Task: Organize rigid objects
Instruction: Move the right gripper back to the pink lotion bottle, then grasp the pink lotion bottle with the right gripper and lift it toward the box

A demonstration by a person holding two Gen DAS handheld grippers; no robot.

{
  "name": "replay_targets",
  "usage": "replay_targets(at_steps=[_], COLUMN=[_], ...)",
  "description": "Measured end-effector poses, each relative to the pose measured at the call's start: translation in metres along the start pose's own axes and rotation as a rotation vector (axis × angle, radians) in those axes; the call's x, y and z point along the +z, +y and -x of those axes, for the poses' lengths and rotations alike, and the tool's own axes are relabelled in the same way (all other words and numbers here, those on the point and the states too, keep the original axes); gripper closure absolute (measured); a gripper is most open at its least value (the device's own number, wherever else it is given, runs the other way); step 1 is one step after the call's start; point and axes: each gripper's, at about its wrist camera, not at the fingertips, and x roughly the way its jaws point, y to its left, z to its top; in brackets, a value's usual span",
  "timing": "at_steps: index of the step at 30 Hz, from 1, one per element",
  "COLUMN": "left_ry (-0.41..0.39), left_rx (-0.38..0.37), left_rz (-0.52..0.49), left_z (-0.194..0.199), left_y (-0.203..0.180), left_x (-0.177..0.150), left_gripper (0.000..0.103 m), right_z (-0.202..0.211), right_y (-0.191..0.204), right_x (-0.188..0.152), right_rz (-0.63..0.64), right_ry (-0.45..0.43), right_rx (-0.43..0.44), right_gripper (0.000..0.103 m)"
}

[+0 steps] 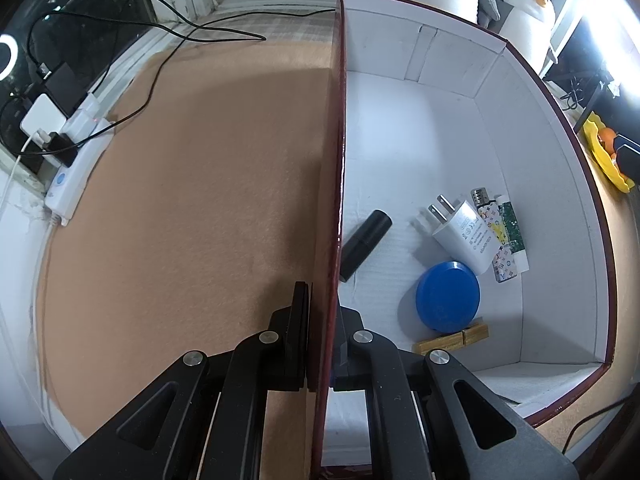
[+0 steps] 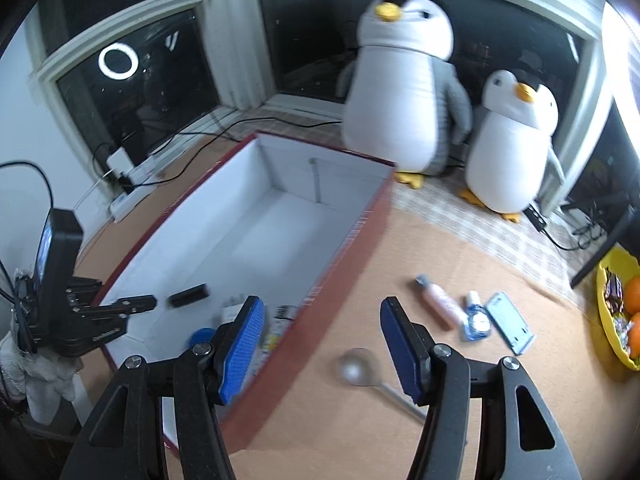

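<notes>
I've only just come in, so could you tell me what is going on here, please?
A person with two handheld grippers is sorting small items into a red box. The left gripper is shut on the box's side wall. Inside lie a black cylinder, a white charger, a blue disc and a patterned lighter. The right gripper hangs open and empty; a spoon, a pink tube and a small bottle wait outside.

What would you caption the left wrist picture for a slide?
Left gripper clamped on the box wall, with a charger, blue lid and black tube inside.
</notes>
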Motion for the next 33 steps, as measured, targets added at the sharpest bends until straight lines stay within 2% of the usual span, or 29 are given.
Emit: replay_targets(at_steps=[7, 17, 22, 33], left_ry=[0.013, 0.029, 0.035, 0.044], left_rx=[0.010, 0.013, 0.023, 0.026], left_rz=[0.009, 0.040, 0.052, 0.064], left_z=[-0.002, -0.004, -0.005, -0.013], left_y=[-0.001, 0.003, 0.004, 0.010], left_x=[-0.001, 0.000, 0.001, 0.009], left_gripper=[0.097, 0.097, 0.097, 0.097], right_z=[-0.006, -0.054, -0.085, -0.122], right_y=[-0.046, -0.085, -0.093, -0.102], right_x=[-0.004, 0.000, 0.000, 0.005], right_rz=[-0.023, -0.021, -0.012, -0.002], right_ry=[0.013, 0.098, 0.151, 0.205], right_rx=[-0.042, -0.023, -0.016, -0.018], right_gripper=[0.047, 0.047, 0.057, 0.068])
